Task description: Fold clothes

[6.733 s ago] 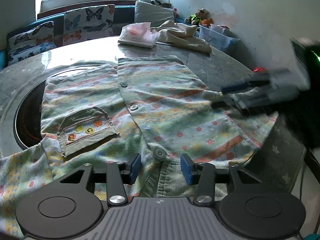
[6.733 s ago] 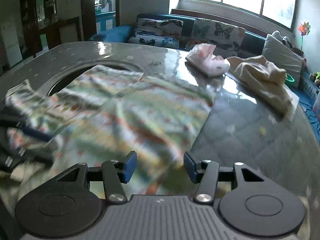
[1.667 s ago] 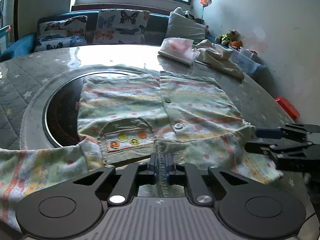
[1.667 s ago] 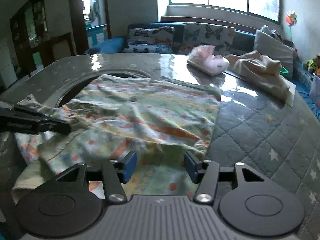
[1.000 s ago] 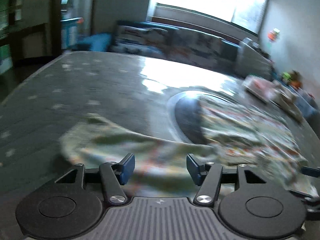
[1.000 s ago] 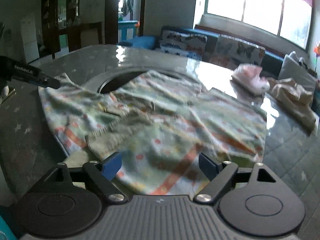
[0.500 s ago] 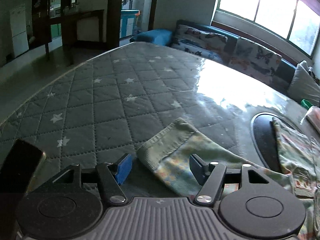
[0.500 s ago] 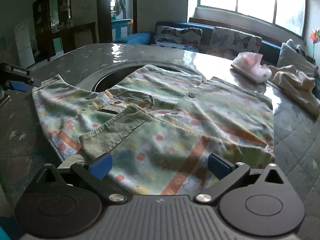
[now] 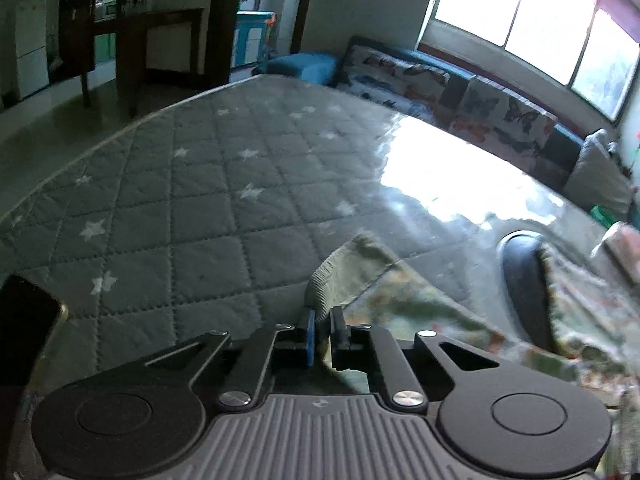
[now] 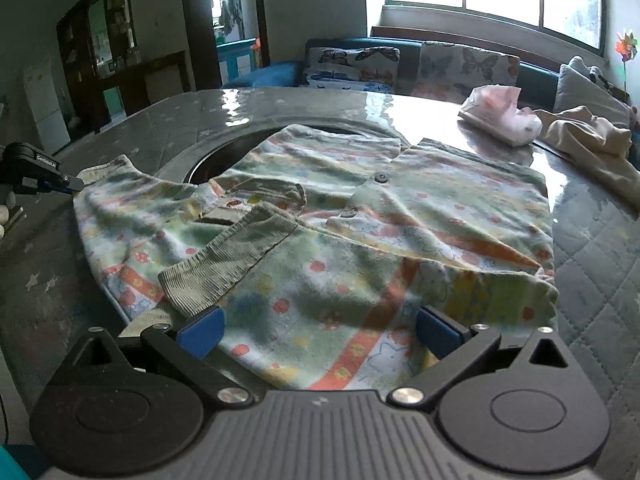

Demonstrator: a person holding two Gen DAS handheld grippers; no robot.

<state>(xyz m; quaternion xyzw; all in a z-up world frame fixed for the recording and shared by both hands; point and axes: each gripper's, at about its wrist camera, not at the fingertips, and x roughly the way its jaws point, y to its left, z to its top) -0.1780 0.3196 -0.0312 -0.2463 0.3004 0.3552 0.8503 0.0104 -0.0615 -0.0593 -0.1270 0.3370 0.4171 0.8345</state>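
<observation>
The left gripper, open half a second ago, now pinches the ribbed sleeve cuff. Only the right wrist view shows the whole pastel printed shirt spread buttoned on the counter, beneath the wide-open, empty right gripper.

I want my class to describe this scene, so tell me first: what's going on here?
A person with two handheld grippers is folding a child's patterned shirt spread on a quilted table. The left gripper is shut on the ribbed sleeve cuff, lifting it a little off the table. The right gripper is open, over the shirt's near edge. A pink garment and a beige garment lie beyond.
</observation>
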